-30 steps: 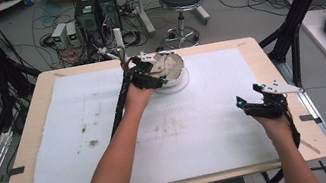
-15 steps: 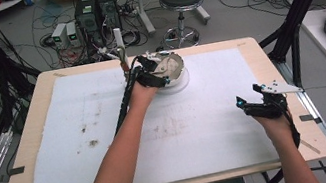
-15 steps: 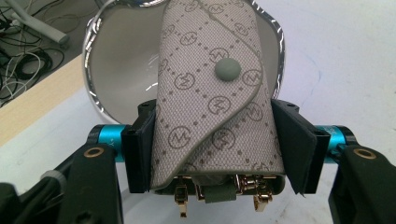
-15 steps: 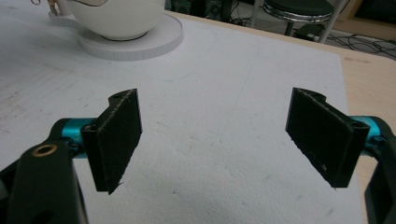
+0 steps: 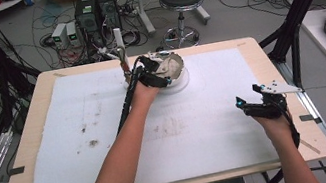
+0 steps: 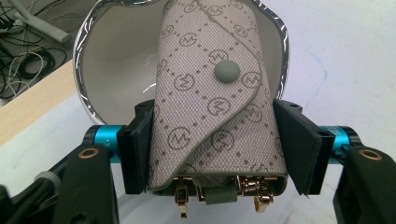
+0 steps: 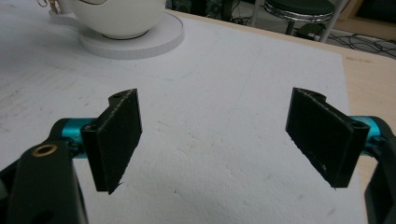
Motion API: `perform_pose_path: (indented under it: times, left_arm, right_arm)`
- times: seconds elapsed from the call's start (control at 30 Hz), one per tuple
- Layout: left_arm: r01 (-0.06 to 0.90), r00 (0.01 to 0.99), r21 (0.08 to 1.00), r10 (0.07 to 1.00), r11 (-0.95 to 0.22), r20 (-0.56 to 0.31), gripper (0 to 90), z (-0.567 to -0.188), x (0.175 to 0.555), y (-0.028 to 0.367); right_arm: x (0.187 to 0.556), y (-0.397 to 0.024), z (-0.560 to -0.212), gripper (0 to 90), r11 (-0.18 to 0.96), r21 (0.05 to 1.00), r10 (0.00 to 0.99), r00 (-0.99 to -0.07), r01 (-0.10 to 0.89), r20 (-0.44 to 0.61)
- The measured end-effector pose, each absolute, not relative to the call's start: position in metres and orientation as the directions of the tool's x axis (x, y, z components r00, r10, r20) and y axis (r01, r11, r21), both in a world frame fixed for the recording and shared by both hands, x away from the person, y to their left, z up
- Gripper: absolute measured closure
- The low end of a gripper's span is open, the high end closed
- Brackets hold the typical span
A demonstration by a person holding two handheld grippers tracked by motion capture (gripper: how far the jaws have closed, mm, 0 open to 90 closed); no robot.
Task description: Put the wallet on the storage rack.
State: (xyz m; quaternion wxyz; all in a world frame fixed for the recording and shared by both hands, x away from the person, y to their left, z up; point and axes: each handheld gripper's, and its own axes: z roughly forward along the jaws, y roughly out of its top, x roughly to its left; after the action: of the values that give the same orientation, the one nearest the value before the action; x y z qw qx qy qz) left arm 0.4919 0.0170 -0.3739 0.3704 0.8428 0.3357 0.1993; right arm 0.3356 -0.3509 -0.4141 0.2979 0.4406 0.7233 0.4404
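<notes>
- High view: the left gripper (image 5: 160,71) is being held at the white bowl (image 5: 178,66) on the far side of the table (image 5: 33,145), with a patterned key pouch (image 5: 162,66) being kept at the bowl's near rim. The bowl is sitting on a round white base (image 5: 184,80).
- High view: the right gripper (image 5: 249,105) is being held low over the white sheet (image 5: 107,132) near the right edge, well apart from the bowl, nothing between its jaws.
- Left gripper view: the key pouch (image 6: 215,102) is seen lying between the two pads (image 6: 135,149), its upper end leaning over the bowl's (image 6: 116,60) silver rim, gold clips (image 6: 180,200) hanging at its bottom. The jaws have just been opening; the left pad is still being touched by the pouch, a slight gap is being shown at the right pad, so the clamp is being loosened.
- Right gripper view: the jaws are being held wide apart, empty, over the sheet (image 7: 224,140); the bowl (image 7: 121,18) and base (image 7: 154,39) are being seen at far upper left.
</notes>
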Motion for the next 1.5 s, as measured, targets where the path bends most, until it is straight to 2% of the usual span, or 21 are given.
perform_pose_path:
  times: [0.3, 0.37, 0.4, 0.43, 0.83, 1.3, 1.5]
  left_arm:
    - [0.385, 0.681, 0.791, 0.725, -0.476, 0.104, 28.2, -0.365, 0.488, 0.017]
    - [0.379, 0.673, 0.799, 0.732, -0.467, 0.108, 24.5, -0.362, 0.486, 0.019]
    - [0.382, 0.66, 0.802, 0.743, -0.458, 0.11, 19.2, -0.36, 0.484, 0.02]
    - [0.382, 0.66, 0.802, 0.743, -0.458, 0.11, 18.7, -0.36, 0.484, 0.02]
    - [0.353, 0.655, 0.839, 0.75, -0.414, 0.094, 18.4, -0.338, 0.457, 0.047]
    - [0.325, 0.659, 0.874, 0.749, -0.361, 0.064, 18.4, -0.318, 0.42, 0.107]
    - [0.314, 0.665, 0.89, 0.745, -0.33, 0.042, 18.4, -0.323, 0.399, 0.132]
  right_arm:
    - [0.335, -0.351, -0.414, 18.9, 0.226, 0.9, 0.898, -0.438, 0.372, -0.044]
    - [0.335, -0.35, -0.414, 18.9, 0.226, 0.9, 0.898, -0.437, 0.372, -0.045]
    - [0.335, -0.35, -0.414, 18.9, 0.231, 0.9, 0.896, -0.44, 0.37, -0.049]
    - [0.335, -0.35, -0.414, 18.9, 0.231, 0.9, 0.896, -0.44, 0.37, -0.049]
    - [0.335, -0.344, -0.414, 18.9, 0.243, 0.899, 0.889, -0.454, 0.365, -0.056]
    - [0.336, -0.335, -0.412, 18.9, 0.249, 0.901, 0.882, -0.468, 0.355, -0.058]
    - [0.335, -0.332, -0.411, 18.9, 0.25, 0.9, 0.88, -0.472, 0.358, -0.057]
